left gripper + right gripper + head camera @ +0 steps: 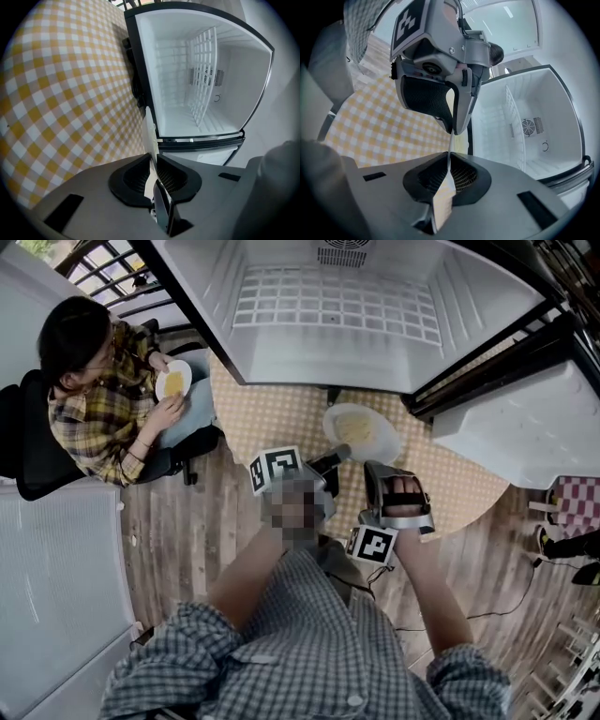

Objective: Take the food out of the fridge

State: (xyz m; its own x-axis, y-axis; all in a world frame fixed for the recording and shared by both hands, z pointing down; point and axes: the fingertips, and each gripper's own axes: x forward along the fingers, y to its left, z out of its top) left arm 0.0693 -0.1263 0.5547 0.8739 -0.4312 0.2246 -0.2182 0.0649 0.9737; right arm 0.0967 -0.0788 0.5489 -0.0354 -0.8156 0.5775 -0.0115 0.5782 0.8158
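**Plate pinched from both sides, out of the fridge and over the table**

The left gripper [153, 176] was clamped narrow on the rim of the round white plate [150, 145], whose thin, smooth edge ran straight ahead between the ribbed black pads. The right gripper [449, 176] was closed just as tightly on the near rim of the same plate [448, 159]. Its camera showed the left gripper [453, 129] biting the rim from the opposite side. In the head view the plate [389, 448] lay flat just beyond both sets of jaws. It carried a low heap of pale yellow food [354, 427] and, being round, had no long axis to favour. Neither hand was nearer, since both had hold of it.

Directly under the plate was the round table with its yellow-and-white checked cloth [450, 488], soft-looking and level. A set-down there probably needed a straight lowering with both hands kept even.

Farther off stood the open white fridge [281, 352], its hard, glossy interior bare except for a white wire shelf [328, 306]. A seated person in a plaid shirt [103, 399] held a small plate [173, 381] off to the left.
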